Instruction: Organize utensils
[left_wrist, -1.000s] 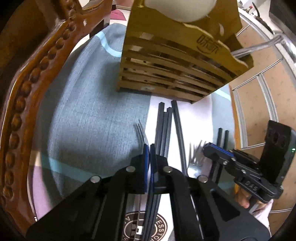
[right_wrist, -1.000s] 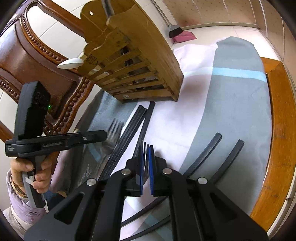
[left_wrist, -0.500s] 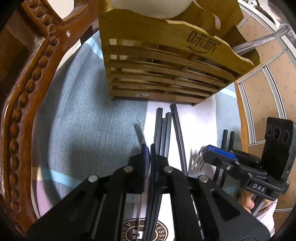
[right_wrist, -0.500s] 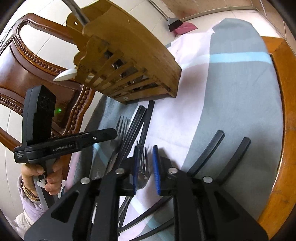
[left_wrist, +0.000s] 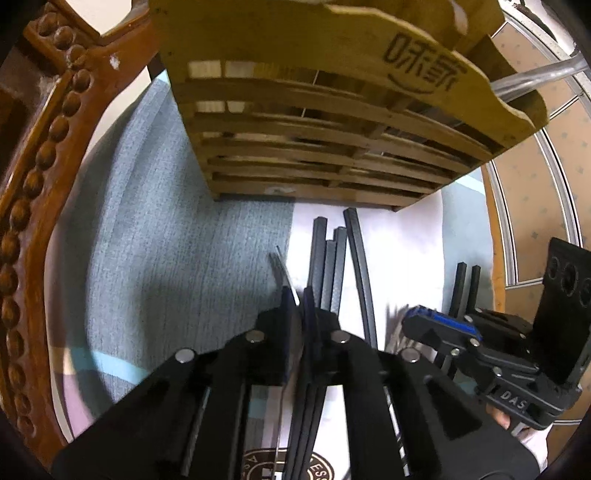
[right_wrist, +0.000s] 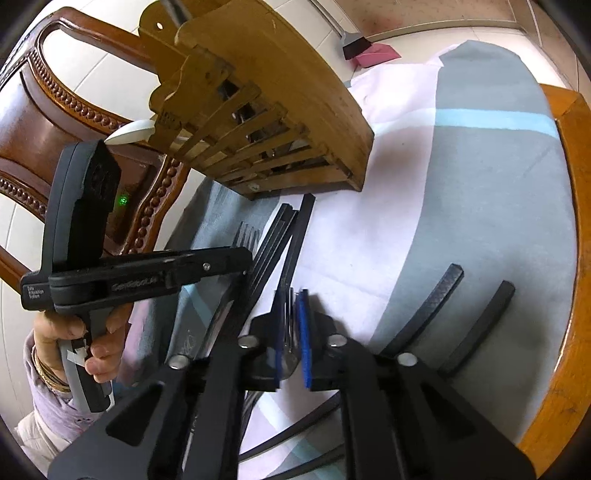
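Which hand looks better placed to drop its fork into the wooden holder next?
Probably the left: the left gripper, jaws shut on a fork, sits close to the wooden holder; the right gripper holds a second fork farther back.

The left gripper (left_wrist: 298, 295) pointed steeply downward, its blue pads nearly together on a fork (left_wrist: 283, 269) held edge-on. A hand (right_wrist: 79, 341) wrapped its grip, with bracelets at the wrist and a pale sleeve. The right gripper (right_wrist: 290, 321) angled down more gently, its jaws closing with the tines of another fork (right_wrist: 288, 325) between the pads.
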